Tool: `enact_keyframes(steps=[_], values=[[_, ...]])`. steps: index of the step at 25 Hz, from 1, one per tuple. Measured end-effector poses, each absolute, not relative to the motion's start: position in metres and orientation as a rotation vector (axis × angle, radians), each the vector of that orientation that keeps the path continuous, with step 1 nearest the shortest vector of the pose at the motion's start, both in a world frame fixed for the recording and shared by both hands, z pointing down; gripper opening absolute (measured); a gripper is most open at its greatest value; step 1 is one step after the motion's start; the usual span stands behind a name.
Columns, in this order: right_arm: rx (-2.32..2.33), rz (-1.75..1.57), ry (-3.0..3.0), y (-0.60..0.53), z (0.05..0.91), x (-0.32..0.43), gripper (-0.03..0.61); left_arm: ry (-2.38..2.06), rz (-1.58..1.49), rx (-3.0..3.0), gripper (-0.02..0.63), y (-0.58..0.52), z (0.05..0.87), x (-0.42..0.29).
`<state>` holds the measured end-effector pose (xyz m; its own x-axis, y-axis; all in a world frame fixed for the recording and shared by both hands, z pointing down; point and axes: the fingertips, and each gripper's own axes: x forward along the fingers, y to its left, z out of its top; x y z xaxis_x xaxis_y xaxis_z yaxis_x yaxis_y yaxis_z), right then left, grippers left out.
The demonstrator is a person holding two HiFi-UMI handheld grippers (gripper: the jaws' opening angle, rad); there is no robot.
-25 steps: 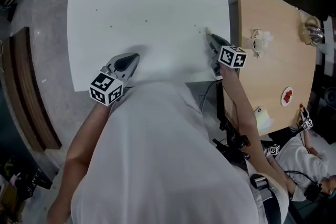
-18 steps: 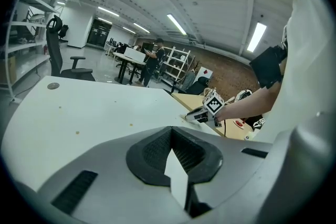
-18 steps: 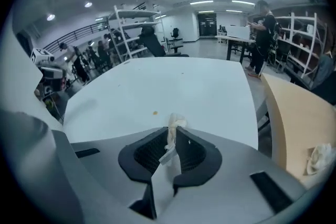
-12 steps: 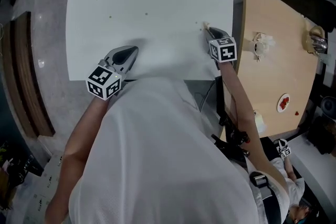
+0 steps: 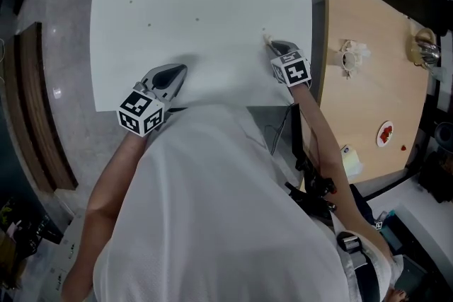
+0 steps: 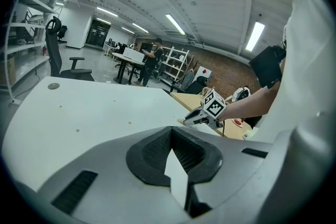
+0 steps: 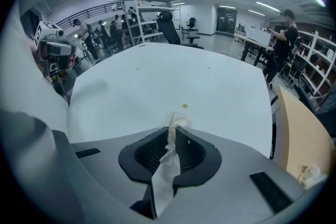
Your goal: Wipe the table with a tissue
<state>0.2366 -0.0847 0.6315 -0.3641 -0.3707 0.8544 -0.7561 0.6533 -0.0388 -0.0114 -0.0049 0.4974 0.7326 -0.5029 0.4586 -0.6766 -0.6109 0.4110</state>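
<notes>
Table [image 5: 212, 3] white w/ specks [image 7: 185, 106]; shelving [image 7: 149, 13] behind

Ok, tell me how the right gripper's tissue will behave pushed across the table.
Probably floppy: the tissue sits crumpled and twisted in the shut jaws of the right gripper. Likely light, so it may bunch rather than slide flat on the table. Only a small tuft protrudes, so contact looks narrow.

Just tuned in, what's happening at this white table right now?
A person holds a pair of tongs in each hand over the white square table. The right tongs are shut on a crumpled white tissue, whose end sits close to a small brown speck on the tabletop. The left tongs hover near the table's front edge, closed, with nothing sticking out.
</notes>
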Motion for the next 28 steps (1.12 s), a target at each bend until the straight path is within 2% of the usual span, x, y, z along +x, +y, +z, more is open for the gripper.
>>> enact_keyframes(steps=[17, 22, 28], values=[[0.697, 0.539, -2.033, -0.020, 0.631, 0.167, 0.049, -0.823, 0.402, 2.402, 0.006, -0.004, 0.496, -0.013], [0.736, 0.748, -2.149, -0.014, 0.623, 0.157, 0.049, -0.813, 0.390, 2.413, 0.006, -0.008, 0.493, -0.011], [1.076, 1.037, -2.251, -0.058, 0.591, 0.196, 0.049, -0.804, 0.399, 2.418, 0.006, -0.005, 0.492, -0.008]])
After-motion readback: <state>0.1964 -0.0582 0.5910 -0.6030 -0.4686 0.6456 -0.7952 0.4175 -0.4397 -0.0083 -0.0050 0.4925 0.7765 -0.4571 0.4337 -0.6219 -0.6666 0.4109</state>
